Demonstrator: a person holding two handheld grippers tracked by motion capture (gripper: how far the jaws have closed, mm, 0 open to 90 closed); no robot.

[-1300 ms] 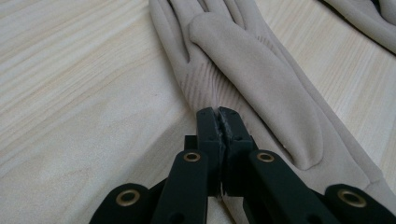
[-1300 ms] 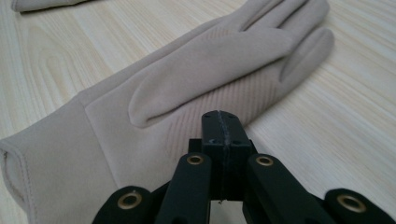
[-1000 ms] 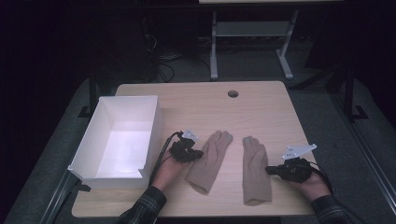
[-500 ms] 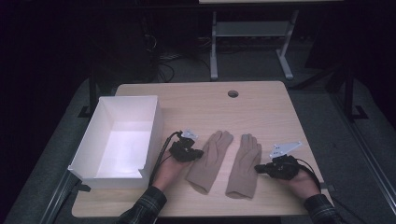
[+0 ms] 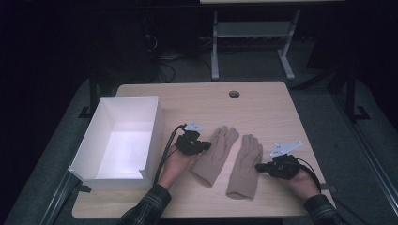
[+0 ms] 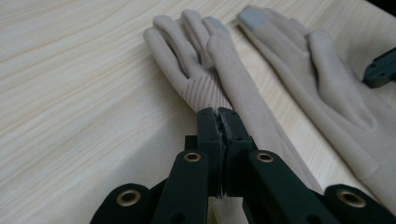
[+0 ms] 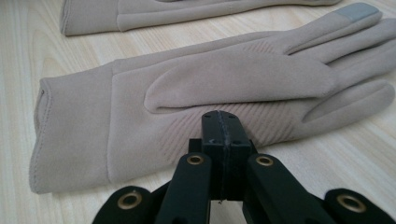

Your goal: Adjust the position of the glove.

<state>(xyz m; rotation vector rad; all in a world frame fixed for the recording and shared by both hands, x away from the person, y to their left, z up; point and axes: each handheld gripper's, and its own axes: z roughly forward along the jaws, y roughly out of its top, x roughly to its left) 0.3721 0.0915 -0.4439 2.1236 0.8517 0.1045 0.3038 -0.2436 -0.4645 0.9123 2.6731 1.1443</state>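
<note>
Two beige gloves lie palm-down side by side on the wooden table [image 5: 267,112], fingers pointing away. The left glove [image 5: 217,153] [image 6: 196,70] has my left gripper [image 5: 207,146] [image 6: 219,114] at its left edge, jaws shut, tips resting on the ribbed patch below the fingers. The right glove [image 5: 245,166] [image 7: 187,93] lies slightly tilted, with my right gripper [image 5: 258,166] [image 7: 223,117] at its right edge, jaws shut, tips against the ribbed strip by the thumb. Whether either pair of jaws pinches fabric cannot be told. The right glove [image 6: 327,79] also lies beyond the left one in the left gripper view.
A white open box [image 5: 155,123] stands at the table's left side, close to my left hand. A round cable hole [image 5: 233,94] sits near the far edge. A metal stand [image 5: 215,51] is on the floor beyond the table.
My right gripper slid leftward and the right glove went with it, ending tilted and closer to the left glove. The left gripper and left glove stayed where they were.
</note>
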